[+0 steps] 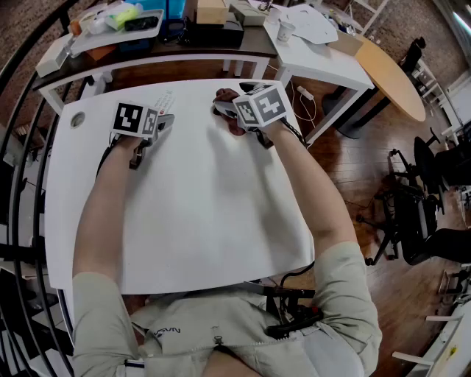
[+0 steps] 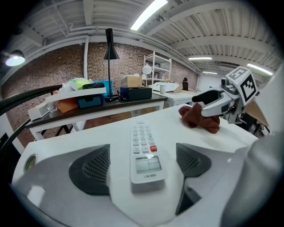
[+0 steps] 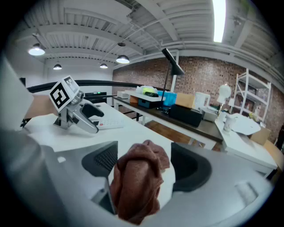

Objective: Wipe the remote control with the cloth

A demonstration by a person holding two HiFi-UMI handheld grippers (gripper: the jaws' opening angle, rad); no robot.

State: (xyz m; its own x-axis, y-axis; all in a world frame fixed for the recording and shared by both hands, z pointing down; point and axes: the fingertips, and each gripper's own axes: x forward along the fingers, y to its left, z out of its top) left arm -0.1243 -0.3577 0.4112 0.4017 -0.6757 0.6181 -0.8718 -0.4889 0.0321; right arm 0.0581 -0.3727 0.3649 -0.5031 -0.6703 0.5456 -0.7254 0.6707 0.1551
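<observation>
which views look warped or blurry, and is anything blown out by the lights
Head view: fisheye bends the table edges, otherwise fairly sharp and evenly lit. Left gripper view: dark rounded corners, strip light blown out, remote fairly clear. Right gripper view: cloth close to the lens and soft, ceiling light glaring at top right.

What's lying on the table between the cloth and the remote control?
Nothing visible. Only bare white table separates the cloth from the remote control, so the way across looks clear.
</observation>
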